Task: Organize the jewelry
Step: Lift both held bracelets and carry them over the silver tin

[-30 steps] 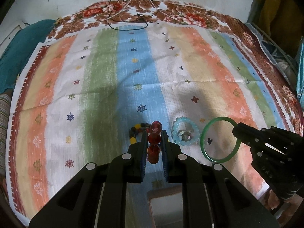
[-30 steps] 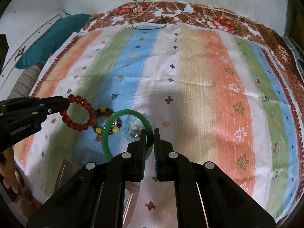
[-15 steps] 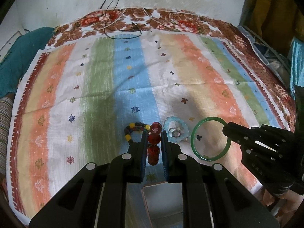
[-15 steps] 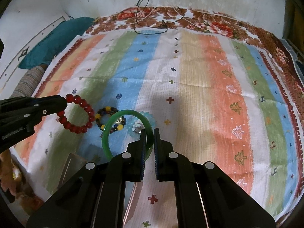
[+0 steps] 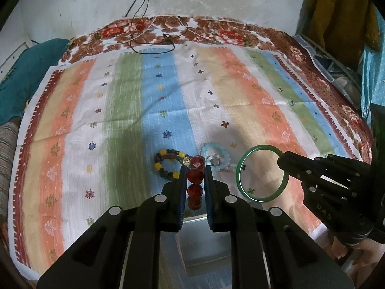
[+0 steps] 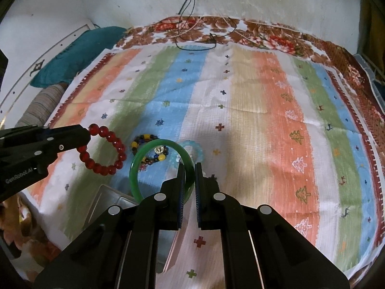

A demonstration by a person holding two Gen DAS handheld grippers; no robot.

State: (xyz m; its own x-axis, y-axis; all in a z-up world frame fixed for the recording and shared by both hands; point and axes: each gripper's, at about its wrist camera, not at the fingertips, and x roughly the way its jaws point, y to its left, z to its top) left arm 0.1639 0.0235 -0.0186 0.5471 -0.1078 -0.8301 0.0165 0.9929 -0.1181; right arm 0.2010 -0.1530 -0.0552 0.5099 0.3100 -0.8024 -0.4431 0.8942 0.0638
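Both grippers have lifted and pulled back over the last second: left gripper (image 5: 195, 177) stays clamped on the red bead bracelet (image 6: 103, 149), right gripper (image 6: 189, 175) on the green bangle (image 5: 262, 173), both now clear of the striped cloth (image 5: 120, 110). Looks like transfer toward the metal tray (image 6: 108, 197) at the near edge. Multicolour bead bracelet (image 5: 168, 165) and pale blue bracelet (image 5: 215, 156) lie on the cloth just ahead, not blocking.

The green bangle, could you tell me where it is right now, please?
The green bangle is held off the striped cloth in the right gripper, just right of the multicoloured bead bracelet.
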